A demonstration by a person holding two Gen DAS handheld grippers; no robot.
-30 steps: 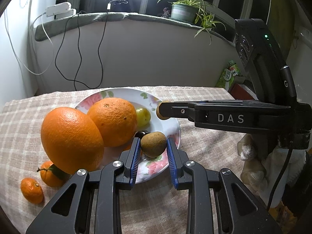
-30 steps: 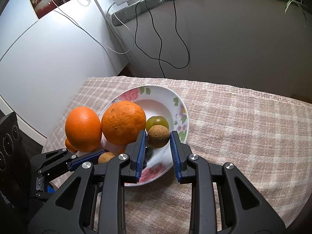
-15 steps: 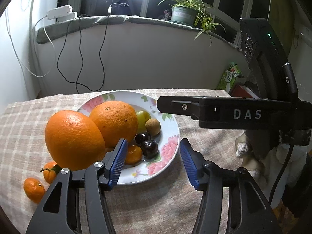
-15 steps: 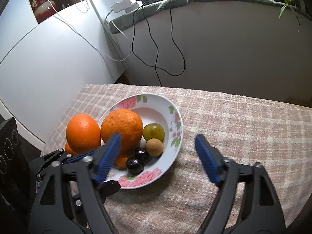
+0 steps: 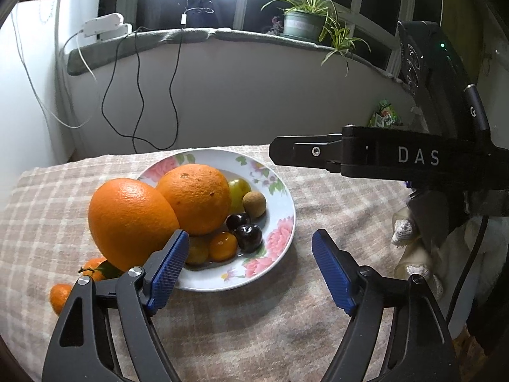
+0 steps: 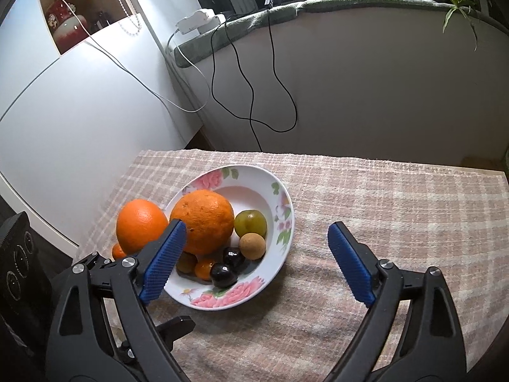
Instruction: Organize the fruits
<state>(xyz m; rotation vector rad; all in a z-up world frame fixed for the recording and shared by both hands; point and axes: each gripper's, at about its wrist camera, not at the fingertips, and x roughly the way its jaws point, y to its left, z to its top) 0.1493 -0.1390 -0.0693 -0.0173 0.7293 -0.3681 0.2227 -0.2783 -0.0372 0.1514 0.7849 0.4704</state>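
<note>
A flowered white plate on the checked cloth holds a big orange, a green plum, a brown longan, two dark cherries and small orange fruits. A second big orange sits beside the plate's left rim. Two small mandarins lie left of it. My left gripper is open and empty in front of the plate. My right gripper is open and empty above the plate's near side.
The right gripper's body crosses the left wrist view above the plate's right. The left gripper's tip shows at lower left in the right wrist view. A wall with hanging cables stands behind the table. A gloved hand is at right.
Both grippers opened and let go of small brown fruits into the plate, then drew back and up. The fruits now rest in the plate.
</note>
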